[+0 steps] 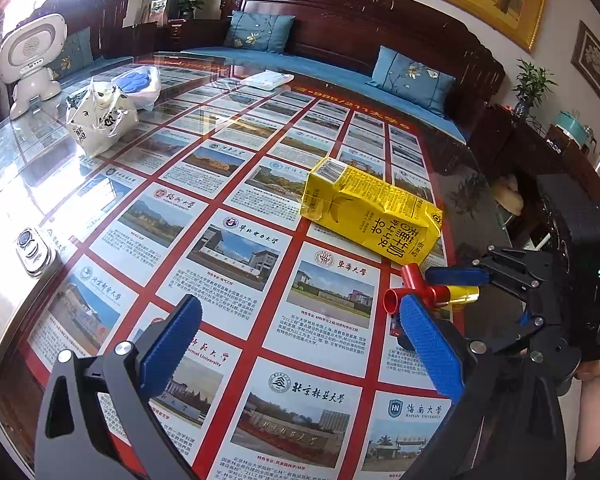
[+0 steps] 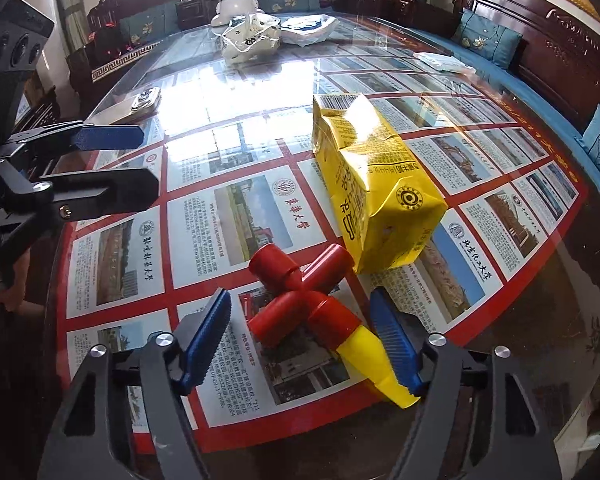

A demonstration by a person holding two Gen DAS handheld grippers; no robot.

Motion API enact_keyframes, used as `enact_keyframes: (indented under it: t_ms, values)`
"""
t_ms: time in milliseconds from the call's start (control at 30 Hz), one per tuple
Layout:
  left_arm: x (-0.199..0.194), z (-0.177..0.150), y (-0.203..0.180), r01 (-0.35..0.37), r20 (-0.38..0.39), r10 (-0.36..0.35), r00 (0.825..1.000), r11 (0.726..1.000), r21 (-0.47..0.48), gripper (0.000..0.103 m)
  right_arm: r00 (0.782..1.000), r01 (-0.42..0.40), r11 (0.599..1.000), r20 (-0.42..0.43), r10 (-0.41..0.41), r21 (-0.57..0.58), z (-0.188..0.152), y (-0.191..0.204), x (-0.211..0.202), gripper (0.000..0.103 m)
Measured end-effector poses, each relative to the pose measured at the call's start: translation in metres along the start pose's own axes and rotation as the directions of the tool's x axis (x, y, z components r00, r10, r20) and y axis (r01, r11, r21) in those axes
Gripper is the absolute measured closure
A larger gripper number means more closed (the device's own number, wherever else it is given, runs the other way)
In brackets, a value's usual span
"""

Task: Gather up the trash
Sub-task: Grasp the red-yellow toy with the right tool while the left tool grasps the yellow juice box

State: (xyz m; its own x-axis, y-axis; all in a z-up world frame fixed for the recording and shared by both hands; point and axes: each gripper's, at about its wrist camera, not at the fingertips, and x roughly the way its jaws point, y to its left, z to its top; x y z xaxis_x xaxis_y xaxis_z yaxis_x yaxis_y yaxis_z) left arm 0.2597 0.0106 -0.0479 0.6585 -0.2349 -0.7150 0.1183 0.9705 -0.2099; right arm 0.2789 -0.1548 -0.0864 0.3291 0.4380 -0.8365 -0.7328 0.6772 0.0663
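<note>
We see the right gripper (image 2: 300, 340) low over the glass tabletop (image 2: 236, 92), its jaws spread wide on either side of a red and yellow plastic toy piece (image 2: 316, 312); the yellow end lies against the right blue pad, while the left pad stands clear of the red cross part. Touching the far red tube of that piece is a crumpled yellow drink carton (image 2: 372, 184), lying on its side on the poster of university pictures under the glass. Our left gripper (image 1: 300, 344) hovers above the tabletop with its jaws open and nothing between them; from its camera the carton (image 1: 372, 208) lies ahead to the right, with the toy piece (image 1: 416, 292) just beyond the right pad. At the far end we make out a knotted white plastic bag (image 1: 100, 120), a second bag with blue contents (image 1: 138, 84), a white toy robot (image 1: 32, 60) and a flat white packet (image 1: 270, 78)
</note>
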Motion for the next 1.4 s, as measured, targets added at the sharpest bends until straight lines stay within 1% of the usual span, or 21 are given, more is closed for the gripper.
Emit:
enact_keyframes:
  t_ms: [33, 67, 133, 300, 400, 533, 600, 633, 700, 800, 900, 933, 1000, 1067, 1167, 1200, 1333, 1400]
  values:
    - [0.001, 0.001, -0.001, 0.003, -0.003, -0.003, 1.0, 1.0, -0.001, 0.004, 1.0, 0.001, 1.0, 0.001, -0.001, 0.005, -0.002, 0.001, -0.002, 0.042]
    - [0.002, 0.001, -0.002, 0.011, -0.006, -0.011, 1.0, 1.0, -0.003, 0.004, 1.0, 0.002, 1.0, 0.0, -0.002, 0.006, -0.002, 0.001, -0.003, 0.047]
    - [0.002, 0.001, -0.004, 0.019, -0.009, -0.019, 1.0, 1.0, -0.005, 0.004, 1.0, -0.011, 1.0, -0.006, 0.011, 0.019, -0.003, 0.0, -0.006, 0.052]
    - [0.001, -0.001, -0.011, 0.023, -0.012, -0.023, 1.0, 1.0, 0.006, 0.004, 1.0, -0.019, 0.999, -0.006, 0.019, 0.042, -0.013, 0.002, -0.015, 0.054]
    - [0.001, -0.003, -0.014, 0.026, -0.02, -0.026, 0.999, 1.0, 0.012, 0.004, 1.0, 0.006, 0.999, 0.012, -0.006, 0.043, -0.02, 0.008, -0.019, 0.054]
    - [0.004, -0.002, -0.018, 0.025, -0.028, -0.024, 0.999, 1.0, 0.015, 0.004, 0.999, 0.001, 0.997, 0.045, -0.004, 0.073, -0.029, 0.011, -0.026, 0.054]
    - [0.01, 0.001, -0.019, 0.012, -0.044, -0.012, 0.999, 1.0, 0.009, 0.004, 0.998, 0.006, 0.996, 0.059, -0.012, 0.089, -0.032, 0.011, -0.031, 0.054]
    - [0.015, 0.004, -0.02, 0.003, -0.056, -0.003, 0.998, 1.0, 0.0, 0.004, 0.998, 0.01, 0.996, 0.063, -0.016, 0.093, -0.033, 0.01, -0.033, 0.054]
    - [0.025, 0.012, -0.021, 0.005, -0.078, -0.007, 0.997, 1.0, -0.027, 0.004, 0.997, 0.023, 0.995, 0.075, -0.03, 0.094, -0.037, 0.011, -0.038, 0.054]
    - [0.039, 0.023, -0.025, 0.04, -0.105, -0.05, 0.993, 0.995, -0.096, 0.004, 0.996, 0.034, 0.994, 0.084, -0.042, 0.101, -0.041, 0.009, -0.043, 0.054]
    - [0.05, 0.034, -0.034, 0.081, -0.114, -0.102, 0.988, 0.982, -0.172, 0.004, 0.994, 0.041, 0.992, 0.092, -0.051, 0.116, -0.046, 0.002, -0.047, 0.054]
    - [0.052, 0.037, -0.036, 0.084, -0.116, -0.108, 0.987, 0.976, -0.199, 0.004, 0.994, 0.036, 0.991, 0.094, -0.048, 0.126, -0.048, -0.002, -0.048, 0.054]
    - [0.059, 0.044, -0.037, 0.06, -0.125, -0.099, 0.987, 0.957, -0.284, 0.004, 0.994, 0.038, 0.989, 0.099, -0.053, 0.141, -0.051, -0.008, -0.049, 0.054]
    - [0.068, 0.051, -0.034, 0.03, -0.14, -0.088, 0.986, 0.928, -0.371, 0.004, 0.993, 0.023, 0.986, 0.111, -0.041, 0.163, -0.054, -0.015, -0.051, 0.054]
    - [0.079, 0.058, -0.029, -0.039, -0.171, -0.044, 0.984, 0.89, -0.454, 0.004, 0.991, 0.014, 0.984, 0.125, -0.036, 0.176, -0.055, -0.02, -0.052, 0.054]
    - [0.081, 0.06, -0.029, -0.06, -0.176, -0.025, 0.984, 0.884, -0.463, 0.004, 0.991, 0.011, 0.985, 0.129, -0.034, 0.175, -0.056, -0.021, -0.052, 0.054]
    - [0.09, 0.069, -0.033, -0.148, -0.191, 0.064, 0.979, 0.874, -0.462, 0.004, 0.99, 0.002, 0.984, 0.139, -0.027, 0.177, -0.058, -0.024, -0.053, 0.054]
    - [0.094, 0.072, -0.036, -0.169, -0.2, 0.083, 0.976, 0.872, -0.46, 0.004, 0.989, -0.004, 0.983, 0.145, -0.023, 0.183, -0.06, -0.027, -0.054, 0.054]
